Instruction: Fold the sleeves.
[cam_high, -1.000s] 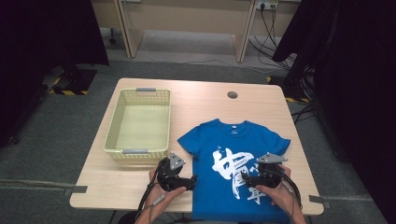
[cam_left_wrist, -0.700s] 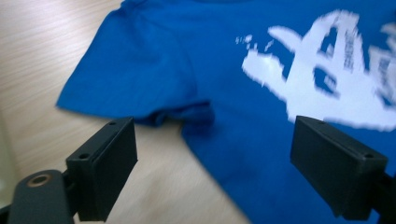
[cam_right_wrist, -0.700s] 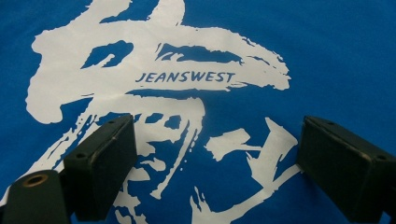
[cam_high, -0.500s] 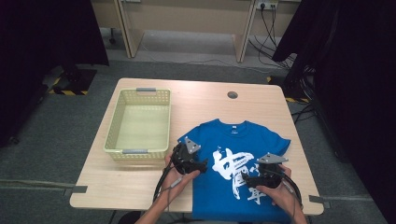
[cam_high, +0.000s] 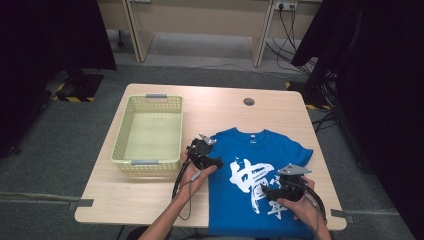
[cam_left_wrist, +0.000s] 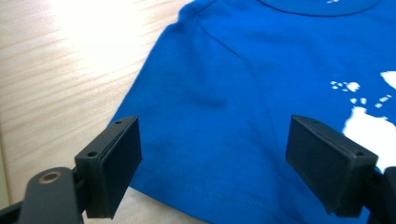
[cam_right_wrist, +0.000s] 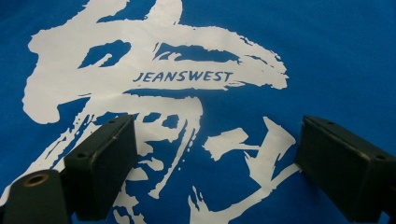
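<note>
I count one blue T-shirt lying beside one yellow basket, my landmark. Two grippers: the left gripper near the basket, the right gripper farther from it. One table carries everything.

A pale wooden tabletop with rounded corners stands on grey carpet. Two things lie directly on it. A blue T-shirt is spread flat, print side up, with its collar toward the far edge and its hem at the near edge. Taking the T-shirt as landmark: a pale yellow basket with a perforated wall sits just beside the left sleeve, apart from it, and a dark round cable hole is set into the wood beyond the collar, near the far edge
</note>
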